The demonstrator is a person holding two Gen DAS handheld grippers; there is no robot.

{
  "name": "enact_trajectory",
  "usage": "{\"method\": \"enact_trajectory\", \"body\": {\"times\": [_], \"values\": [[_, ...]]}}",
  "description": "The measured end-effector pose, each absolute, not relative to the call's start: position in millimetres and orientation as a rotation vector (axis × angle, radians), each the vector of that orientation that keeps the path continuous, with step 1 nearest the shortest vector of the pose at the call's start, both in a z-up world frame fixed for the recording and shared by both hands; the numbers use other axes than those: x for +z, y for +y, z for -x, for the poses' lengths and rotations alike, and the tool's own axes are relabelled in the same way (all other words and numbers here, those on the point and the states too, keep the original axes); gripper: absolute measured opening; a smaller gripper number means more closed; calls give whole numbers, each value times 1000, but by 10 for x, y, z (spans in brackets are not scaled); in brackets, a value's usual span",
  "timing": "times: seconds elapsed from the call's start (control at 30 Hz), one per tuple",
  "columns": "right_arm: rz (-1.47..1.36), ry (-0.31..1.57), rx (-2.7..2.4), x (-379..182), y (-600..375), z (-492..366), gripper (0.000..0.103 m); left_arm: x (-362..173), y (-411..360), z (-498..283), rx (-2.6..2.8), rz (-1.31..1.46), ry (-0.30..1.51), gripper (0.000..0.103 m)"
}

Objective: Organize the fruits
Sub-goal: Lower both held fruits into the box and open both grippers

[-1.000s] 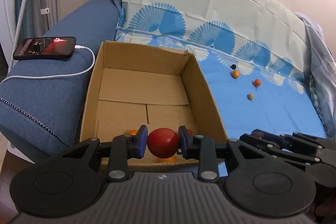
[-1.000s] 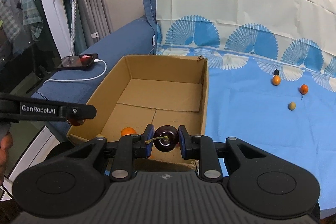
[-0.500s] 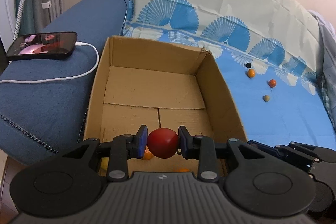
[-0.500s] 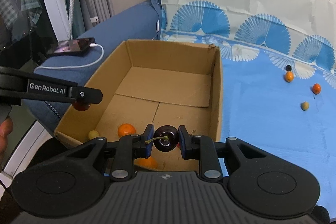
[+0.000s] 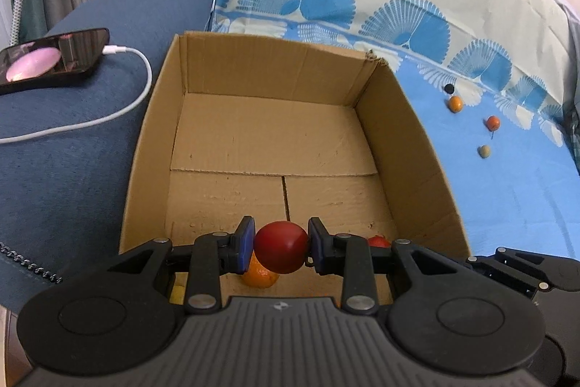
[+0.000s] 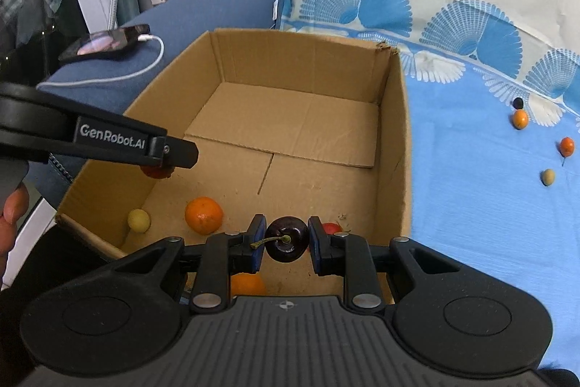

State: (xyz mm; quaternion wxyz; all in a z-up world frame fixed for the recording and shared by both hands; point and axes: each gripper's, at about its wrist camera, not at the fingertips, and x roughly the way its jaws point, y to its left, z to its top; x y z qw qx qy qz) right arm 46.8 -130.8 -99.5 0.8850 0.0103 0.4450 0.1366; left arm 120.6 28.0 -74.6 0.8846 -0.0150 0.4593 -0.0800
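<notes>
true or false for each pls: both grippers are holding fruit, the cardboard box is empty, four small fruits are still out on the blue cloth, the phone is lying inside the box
1. Both grippers hold fruit. True: the left gripper is shut on a red fruit, and the right gripper on a dark cherry.
2. The cardboard box is empty. False: it holds an orange, a small yellow fruit and others.
3. Four small fruits lie on the blue cloth. True.
4. The phone lies inside the box. False: it rests on the blue sofa arm, plugged into a white cable.

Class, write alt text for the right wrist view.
The right gripper holds a dark cherry over a cardboard box already containing oranges. The left gripper carries a red fruit over it too.
</notes>
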Motion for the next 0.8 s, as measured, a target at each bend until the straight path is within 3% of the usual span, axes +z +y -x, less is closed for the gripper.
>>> {"method": "enact_trajectory", "body": {"times": [0.8], "values": [[9,1022,287,-1343,-1258,-651,26,-1250,254,-1470,-132,-28,1054,35]]}}
